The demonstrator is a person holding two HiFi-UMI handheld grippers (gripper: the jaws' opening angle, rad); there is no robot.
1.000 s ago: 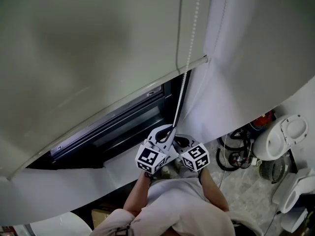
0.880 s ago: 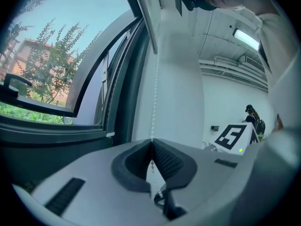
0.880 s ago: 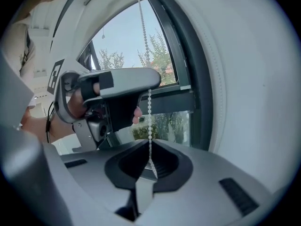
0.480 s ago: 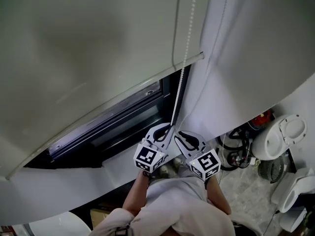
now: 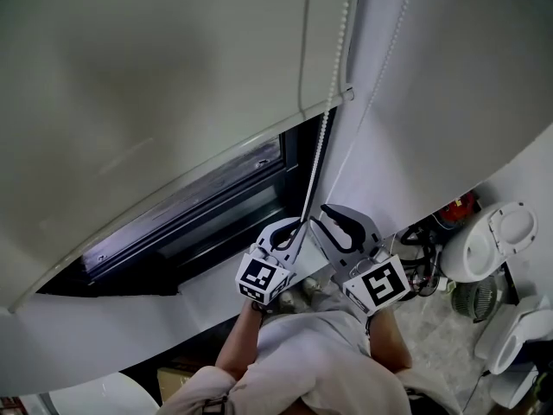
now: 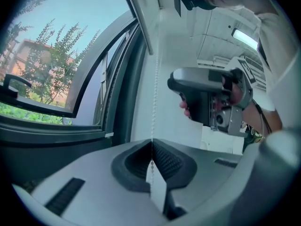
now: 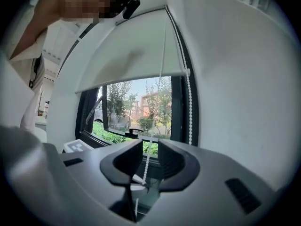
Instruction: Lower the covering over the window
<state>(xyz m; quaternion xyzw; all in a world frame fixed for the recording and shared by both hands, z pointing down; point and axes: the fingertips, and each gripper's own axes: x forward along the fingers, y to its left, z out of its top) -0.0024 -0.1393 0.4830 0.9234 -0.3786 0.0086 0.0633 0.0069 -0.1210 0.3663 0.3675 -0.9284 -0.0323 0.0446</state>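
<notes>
- Roller blind (image 5: 173, 102): part-lowered, bottom rail across window's (image 5: 216, 206) upper part.
- Left gripper (image 5: 289, 232): clamped on bead chain (image 5: 324, 141), anchoring it.
- Right gripper (image 5: 341, 223): jaws just opened, chain between them untouched, likely for a higher regrip.

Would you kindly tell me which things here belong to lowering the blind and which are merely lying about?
Job in hand:
roller blind
bead chain
window
left claw, shut on the bead chain
right claw, just been opening; chain shows in its gap, ungripped

Lying about:
white appliance
coiled cables
</notes>
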